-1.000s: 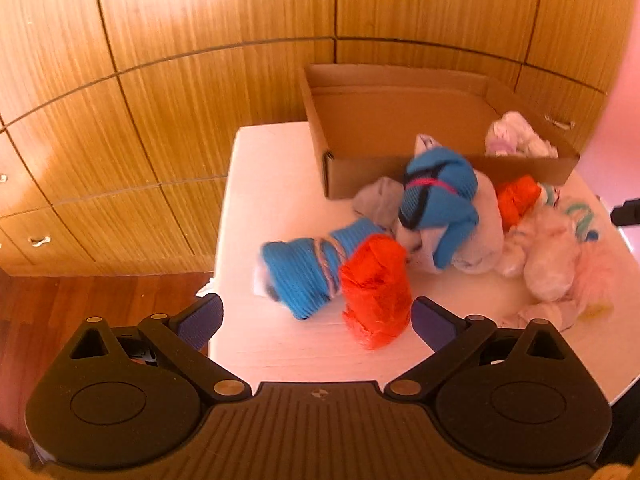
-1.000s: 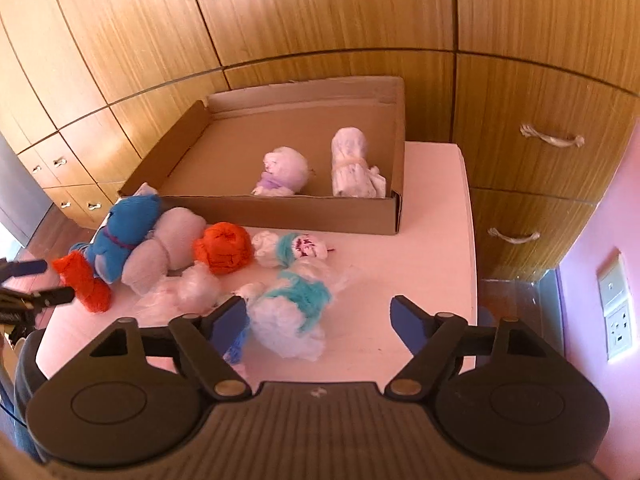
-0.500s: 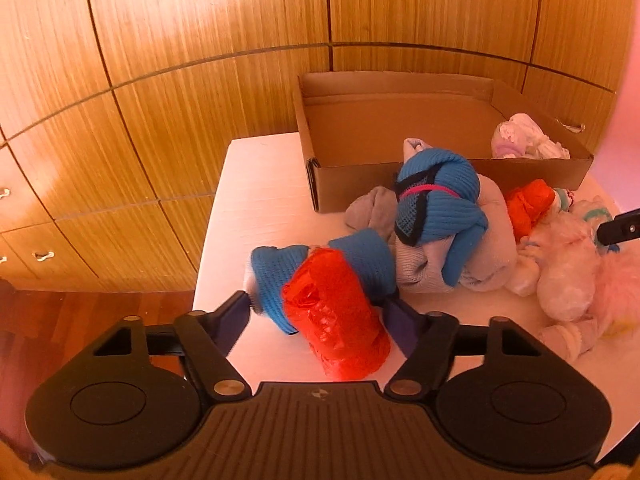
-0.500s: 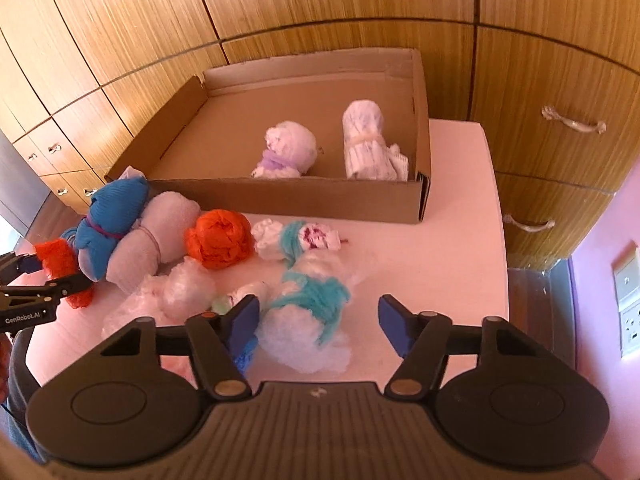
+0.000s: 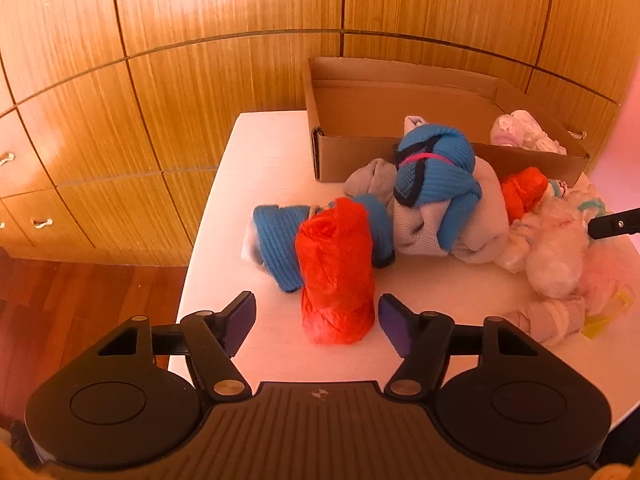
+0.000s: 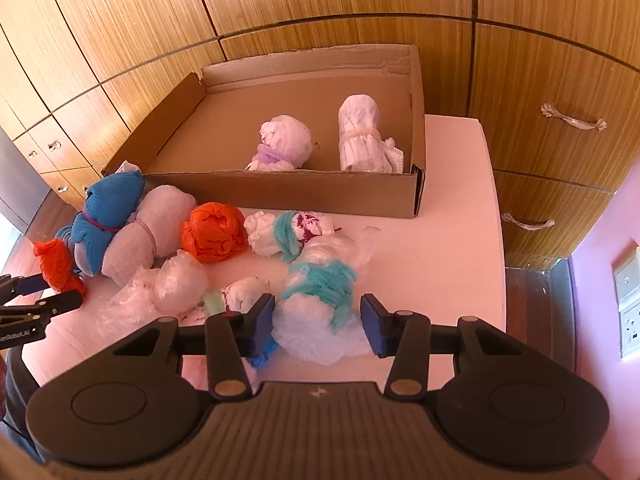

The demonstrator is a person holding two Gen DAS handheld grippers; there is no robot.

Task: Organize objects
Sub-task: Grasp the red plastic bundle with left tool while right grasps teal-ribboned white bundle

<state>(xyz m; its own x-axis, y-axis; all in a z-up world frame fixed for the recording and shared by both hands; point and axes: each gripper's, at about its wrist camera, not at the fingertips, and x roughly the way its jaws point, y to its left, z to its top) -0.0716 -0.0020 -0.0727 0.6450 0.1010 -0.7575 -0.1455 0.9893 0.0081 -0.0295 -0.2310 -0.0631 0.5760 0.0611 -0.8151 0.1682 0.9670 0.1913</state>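
A red crinkled bundle (image 5: 338, 272) stands on the white table (image 5: 272, 160) between the jaws of my left gripper (image 5: 318, 320). Those jaws are closing, and a gap still shows on the bundle's left side. A blue sock roll (image 5: 280, 248) lies just behind it. In the right wrist view a white plastic bundle tied with teal yarn (image 6: 316, 308) sits between the pads of my right gripper (image 6: 318, 322). The pads touch both its sides and are still closing. A cardboard box (image 6: 280, 192) behind holds two white bundles (image 6: 286, 144).
A pile of rolls lies along the box front: a blue and grey roll (image 5: 436, 184), an orange ball (image 6: 214, 232), clear plastic bundles (image 6: 176, 280) and a small white-teal one (image 6: 288, 228). Wooden cabinet fronts (image 5: 160, 80) surround the table. The table's near edge drops to a wooden floor (image 5: 80, 304).
Both grippers' jaws have narrowed. The left ones came in around the red bundle, which now stands more upright and nearer. The right ones closed onto the white and teal bundle.
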